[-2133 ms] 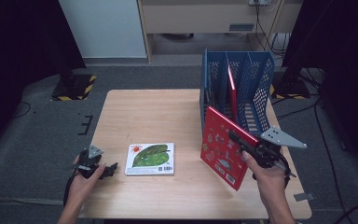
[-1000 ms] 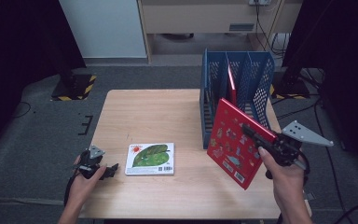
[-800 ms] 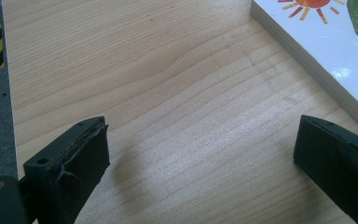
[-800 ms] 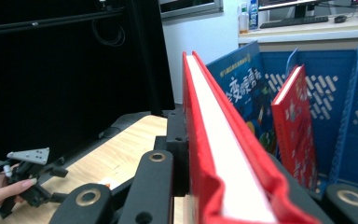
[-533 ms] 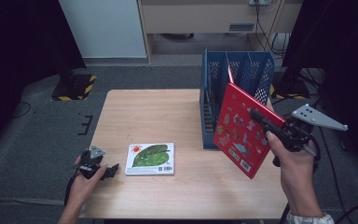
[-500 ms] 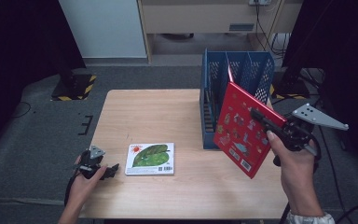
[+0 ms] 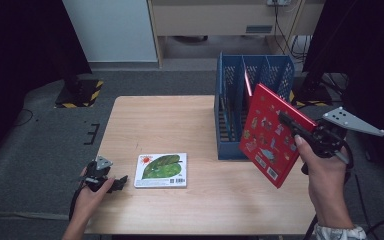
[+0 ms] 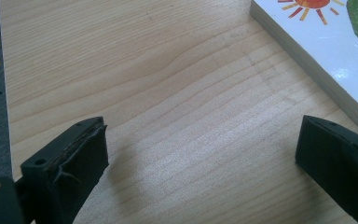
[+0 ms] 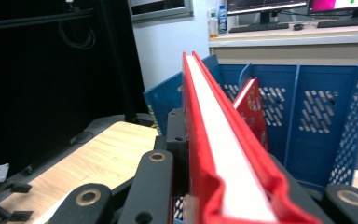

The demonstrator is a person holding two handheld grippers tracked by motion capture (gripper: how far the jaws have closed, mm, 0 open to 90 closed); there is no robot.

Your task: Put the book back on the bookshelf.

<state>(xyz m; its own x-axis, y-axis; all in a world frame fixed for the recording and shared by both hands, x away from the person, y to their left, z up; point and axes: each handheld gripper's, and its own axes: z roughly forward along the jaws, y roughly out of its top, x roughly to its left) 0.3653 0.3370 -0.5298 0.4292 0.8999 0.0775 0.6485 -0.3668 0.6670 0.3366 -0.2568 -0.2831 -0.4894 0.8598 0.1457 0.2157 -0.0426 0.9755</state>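
Right claw [image 7: 286,120] clenched on red book [image 7: 272,134], tilted just before blue rack [image 7: 254,102]. Risk: lower corner catching rack divider, or slipping from thin grip. Left claw [image 8: 200,158] released, resting on bench [image 7: 180,120] far from rack.

Black claws [image 7: 286,120], grey plate, patterned cuff [image 7: 341,233]

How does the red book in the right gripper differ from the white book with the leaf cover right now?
The red book is held up off the table, tilted beside the blue rack; the white book lies flat on the table. The right gripper is shut on the red book; the left gripper stands open beside the white book, not touching it. The red cover has many small pictures, the white one a single green leaf. Both look like thick board books.
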